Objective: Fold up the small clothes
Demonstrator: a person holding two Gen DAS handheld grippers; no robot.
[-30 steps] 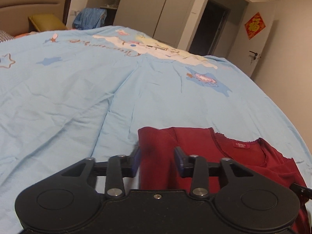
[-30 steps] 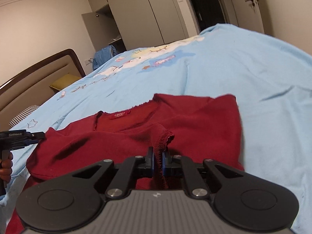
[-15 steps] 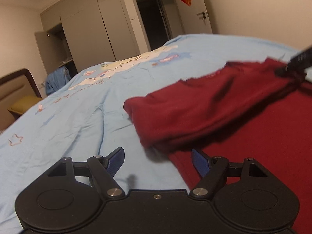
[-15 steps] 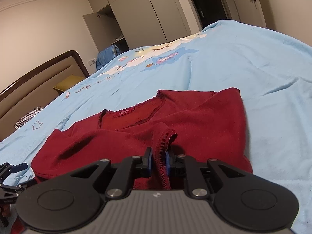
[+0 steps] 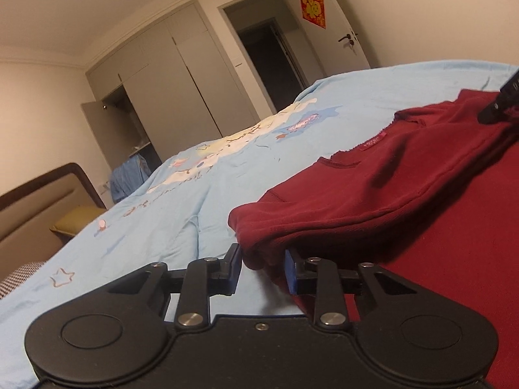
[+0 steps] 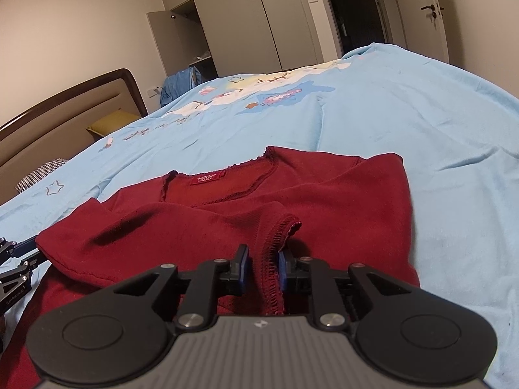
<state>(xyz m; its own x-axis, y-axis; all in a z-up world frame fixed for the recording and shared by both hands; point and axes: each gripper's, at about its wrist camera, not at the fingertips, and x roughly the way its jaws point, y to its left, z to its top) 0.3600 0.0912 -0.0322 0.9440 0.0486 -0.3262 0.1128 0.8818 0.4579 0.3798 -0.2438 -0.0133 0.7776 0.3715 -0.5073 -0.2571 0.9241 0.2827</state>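
A dark red knit top lies on the light blue bedspread, neck label away from me, with one sleeve folded across its front. My right gripper is shut on the lace-edged cuff of that sleeve, held just above the body of the top. In the left wrist view the red top has a thick folded edge at its left side. My left gripper sits low on the bed with its blue pads closed around that fold. The right gripper's tip shows at the far right edge.
The bedspread stretches far on all sides, with a cartoon print further up. A padded headboard and a yellow cushion are at the left. Grey wardrobes, a blue garment and a dark doorway stand beyond.
My left gripper dropped low to the top's left side, opened wide, then closed around the folded edge. The right gripper kept hold of the cuff, its jaw gap slightly wider.
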